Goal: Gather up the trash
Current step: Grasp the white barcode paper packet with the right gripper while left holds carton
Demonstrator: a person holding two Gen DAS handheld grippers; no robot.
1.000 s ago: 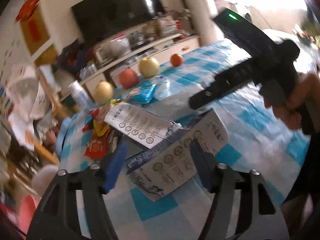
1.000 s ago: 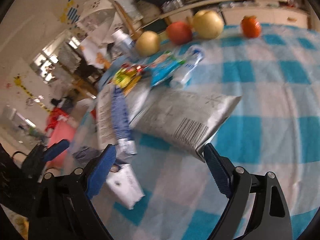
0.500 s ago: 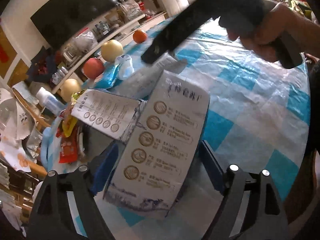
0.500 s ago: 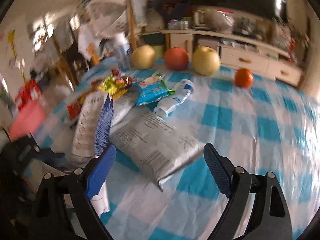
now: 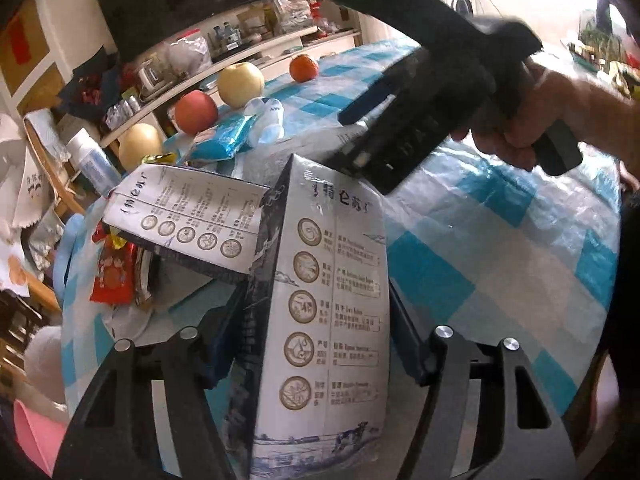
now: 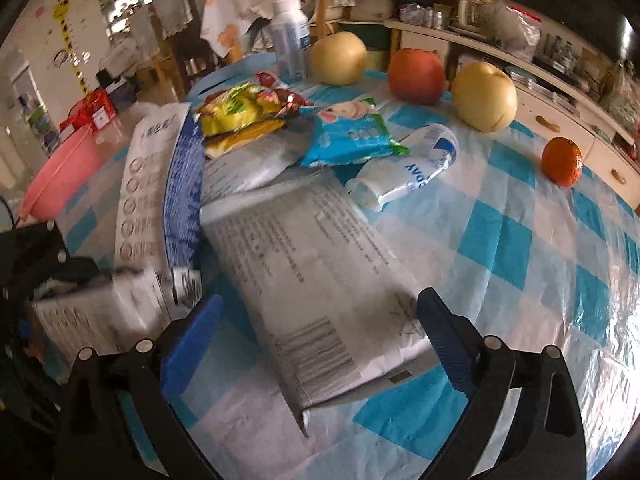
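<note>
At the near edge of the table [image 5: 500, 264], the white milk carton [image 5: 332, 320] stands up on end between the fingers of the left hand-held gripper [image 5: 316, 344]. Its jaws have just been closing, and both pads now look pressed against the carton's sides, so I take it as gripped. A second, flattened carton [image 5: 192, 224] lies just behind it, towards the left edge, with its corner close to the held one.

The right hand-held gripper [image 6: 320, 344] hangs wide, with nothing clamped; its jaws have just been opening further. It straddles the near end of a grey foil bag [image 6: 316, 288] lying flat near the middle of the table. Beyond the bag sit a blue wipes pack [image 6: 348, 136], a squashed bottle [image 6: 408, 172] and yellow snack wrappers [image 6: 240, 112]. Fruit [image 6: 484, 96] lines the far edge and should probably stay.

To do this well, I would lift the carton straight up so it does not drag the one behind it. The foil bag is thin and slippery; the right fingers should come low to the cloth and pinch its raised end firmly. A pink basin [image 6: 64, 168] off the left edge may be where the trash goes, though I cannot be sure.
</note>
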